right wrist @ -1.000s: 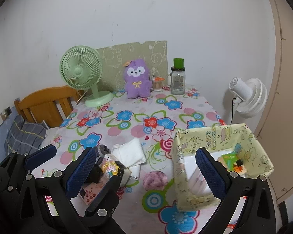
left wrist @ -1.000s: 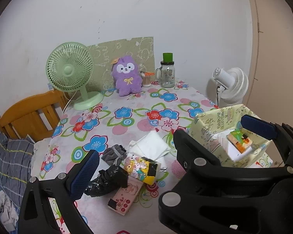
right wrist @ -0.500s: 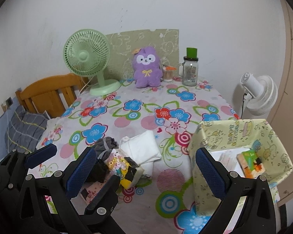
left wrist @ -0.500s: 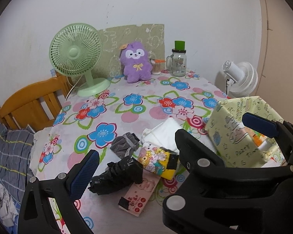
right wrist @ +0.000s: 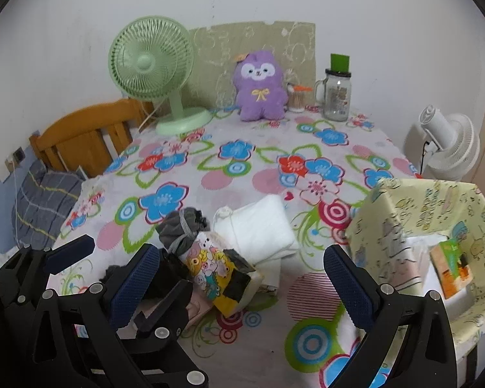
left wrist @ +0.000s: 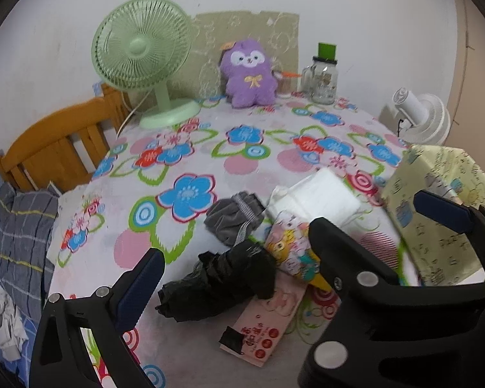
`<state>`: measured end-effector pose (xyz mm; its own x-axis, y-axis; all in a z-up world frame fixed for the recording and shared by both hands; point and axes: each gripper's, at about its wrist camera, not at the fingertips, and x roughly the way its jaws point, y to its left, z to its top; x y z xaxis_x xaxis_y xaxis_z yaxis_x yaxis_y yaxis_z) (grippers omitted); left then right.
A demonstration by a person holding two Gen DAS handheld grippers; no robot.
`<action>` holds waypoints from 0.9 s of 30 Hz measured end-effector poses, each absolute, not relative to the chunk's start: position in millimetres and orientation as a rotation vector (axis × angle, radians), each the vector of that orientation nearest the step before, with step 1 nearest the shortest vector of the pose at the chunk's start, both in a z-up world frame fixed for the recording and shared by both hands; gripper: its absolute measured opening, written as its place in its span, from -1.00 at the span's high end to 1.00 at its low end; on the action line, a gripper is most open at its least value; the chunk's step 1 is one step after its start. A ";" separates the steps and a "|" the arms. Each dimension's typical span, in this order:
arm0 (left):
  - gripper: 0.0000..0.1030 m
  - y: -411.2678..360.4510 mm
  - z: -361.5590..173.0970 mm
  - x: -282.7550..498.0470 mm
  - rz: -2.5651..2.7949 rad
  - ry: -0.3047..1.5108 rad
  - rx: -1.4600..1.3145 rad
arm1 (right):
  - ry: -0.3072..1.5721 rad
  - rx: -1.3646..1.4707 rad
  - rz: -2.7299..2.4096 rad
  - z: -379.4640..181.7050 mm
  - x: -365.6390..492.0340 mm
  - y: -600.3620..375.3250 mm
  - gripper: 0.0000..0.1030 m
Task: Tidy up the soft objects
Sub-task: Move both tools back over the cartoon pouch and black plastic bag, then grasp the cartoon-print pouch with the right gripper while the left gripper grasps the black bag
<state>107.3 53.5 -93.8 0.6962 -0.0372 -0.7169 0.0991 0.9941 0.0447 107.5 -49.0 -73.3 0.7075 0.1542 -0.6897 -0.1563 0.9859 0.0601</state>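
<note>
A heap of soft things lies on the flowered tablecloth (left wrist: 184,148): a black bundle (left wrist: 220,281), a grey cloth (left wrist: 232,216), a white folded pad (left wrist: 320,194), a cartoon-print tissue pack (left wrist: 291,249) and a pink packet (left wrist: 265,326). The heap also shows in the right wrist view, with the tissue pack (right wrist: 220,271) and white pad (right wrist: 255,226). My left gripper (left wrist: 284,249) is open above the heap. My right gripper (right wrist: 242,278) is open, beside the left one (right wrist: 113,252). A pale yellow fabric box (right wrist: 426,226) stands at the right.
A green desk fan (right wrist: 158,71), a purple plush toy (right wrist: 262,87), a glass jar with a green lid (right wrist: 338,97) and a small cup (right wrist: 296,98) stand along the back wall. A wooden chair (right wrist: 87,139) is at the left, a white fan (right wrist: 449,142) off the right edge.
Both grippers have moved forward and lower toward the heap, which looks bigger now. The box has slid to the right edge of the left wrist view. Both stay open.
</note>
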 end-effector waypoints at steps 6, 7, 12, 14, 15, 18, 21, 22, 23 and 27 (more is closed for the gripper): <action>-0.97 59.1 -110.8 117.1 -0.074 0.838 0.068 | 0.806 -0.020 0.172 -90.7 117.5 -43.4 -1.00; -0.97 60.0 -113.6 118.7 -0.072 0.844 0.066 | 0.811 -0.020 0.173 -93.0 119.1 -43.1 -0.99; -0.97 65.2 -125.2 125.7 -0.063 0.869 0.055 | 0.837 -0.033 0.175 -105.6 127.2 -38.3 -0.99; -0.96 67.8 -129.3 128.2 -0.062 0.877 0.047 | 0.847 -0.036 0.177 -109.5 129.7 -36.8 -0.99; -0.95 68.8 -131.1 129.0 -0.061 0.881 0.045 | 0.852 -0.037 0.177 -111.2 131.0 -36.1 -0.99; -0.88 71.0 -135.6 131.9 -0.059 0.890 0.041 | 0.869 -0.039 0.180 -117.0 134.3 -33.8 -0.95; -0.74 72.8 -140.1 134.1 -0.055 0.899 0.037 | 0.891 -0.037 0.185 -122.1 136.9 -32.2 -0.86; -0.69 73.2 -140.7 133.9 -0.054 0.898 0.036 | 0.895 -0.036 0.185 -123.0 137.2 -32.1 -0.85; -0.65 72.9 -141.1 133.0 -0.059 0.894 0.037 | 0.900 -0.034 0.187 -124.2 137.4 -32.0 -0.82; -0.52 70.4 -141.8 130.1 -0.062 0.883 0.057 | 0.921 -0.022 0.204 -128.2 137.4 -30.9 -0.57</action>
